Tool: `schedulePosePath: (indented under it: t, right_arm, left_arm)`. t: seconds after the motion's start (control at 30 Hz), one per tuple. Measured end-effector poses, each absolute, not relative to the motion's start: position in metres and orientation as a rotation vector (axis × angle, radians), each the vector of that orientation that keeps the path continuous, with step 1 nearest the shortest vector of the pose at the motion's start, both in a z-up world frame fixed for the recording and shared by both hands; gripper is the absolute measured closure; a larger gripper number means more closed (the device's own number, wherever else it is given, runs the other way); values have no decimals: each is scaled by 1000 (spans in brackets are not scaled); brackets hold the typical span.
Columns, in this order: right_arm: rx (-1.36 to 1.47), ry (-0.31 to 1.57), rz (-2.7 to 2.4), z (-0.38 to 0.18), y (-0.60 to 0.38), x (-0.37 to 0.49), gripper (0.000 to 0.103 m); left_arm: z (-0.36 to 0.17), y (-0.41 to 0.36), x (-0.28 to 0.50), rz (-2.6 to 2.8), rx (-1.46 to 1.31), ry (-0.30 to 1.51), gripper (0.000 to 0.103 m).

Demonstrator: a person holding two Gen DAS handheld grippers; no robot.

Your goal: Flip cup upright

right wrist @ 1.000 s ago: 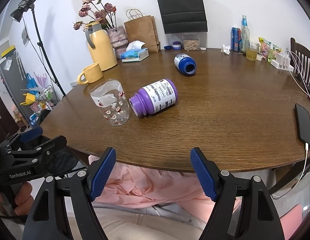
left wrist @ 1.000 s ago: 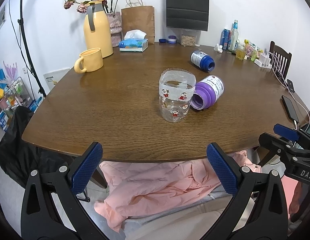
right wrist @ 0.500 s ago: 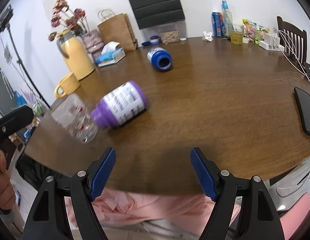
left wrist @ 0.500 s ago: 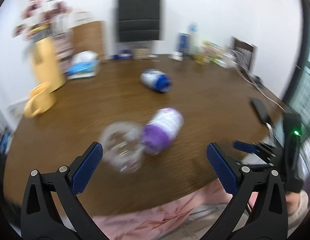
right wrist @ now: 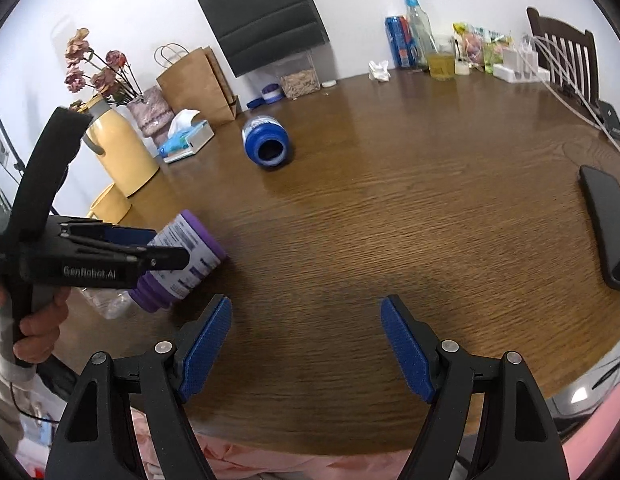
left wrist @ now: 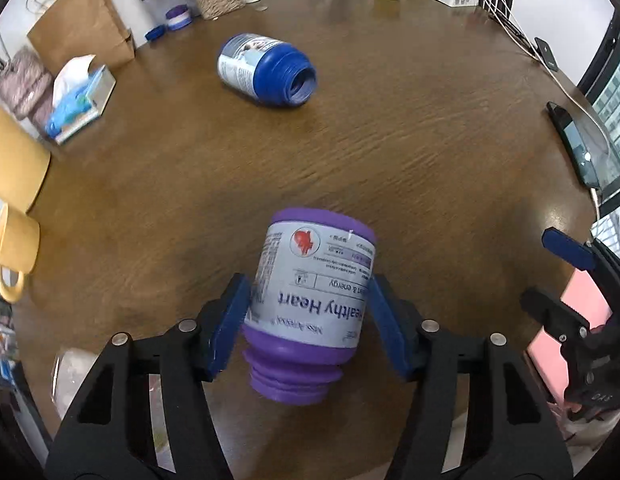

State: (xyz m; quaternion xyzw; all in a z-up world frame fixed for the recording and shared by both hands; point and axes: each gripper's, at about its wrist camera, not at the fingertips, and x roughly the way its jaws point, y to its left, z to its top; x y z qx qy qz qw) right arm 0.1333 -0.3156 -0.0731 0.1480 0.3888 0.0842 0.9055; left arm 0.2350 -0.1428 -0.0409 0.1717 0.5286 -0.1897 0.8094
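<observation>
Mid-table (left wrist: 390, 160), left gripper (left wrist: 310, 328) around purple cup (left wrist: 310, 300)

You have a brown wood-grain counter (right wrist: 410, 216). Lying on it: blue bottle (right wrist: 266, 147) on its side, purple bottle (left wrist: 312, 304) sideways, phone (right wrist: 606, 226) at right edge, tissue box (right wrist: 188, 141), yellow mug (left wrist: 14, 248).

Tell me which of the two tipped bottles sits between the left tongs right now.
The purple bottle, flanked by the left tongs, its open neck toward the camera. The blue bottle lies untouched farther across the table.
</observation>
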Motion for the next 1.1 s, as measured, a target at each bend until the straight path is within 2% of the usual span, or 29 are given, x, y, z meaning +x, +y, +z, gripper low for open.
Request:
schedulePosePath:
  t: [0.27,0.57,0.63,0.7,0.93,1.1]
  right_arm:
    - [321,835,190,-86,-326,151,22]
    - [308,856,154,-90,-320,164,22]
    - [301,849,143,-86,-320,169,22]
    - [293,830,127,-79,-322,173,22]
    - [266,787,129,-61,-320,208,22]
    - [223,772,134,-50,-305,228,22]
  left_arm:
    - [-50,-171,239,-477,544,937,44]
    - [-53,-185,245,-658,606,779,44]
    - [-53,-186,242,-770,634,762,38]
    - [-53,-183,245,-765,644,772,13]
    - [-39,-153,251,-810,631,740,6]
    - [-27,-151,263,-754,657,821,6]
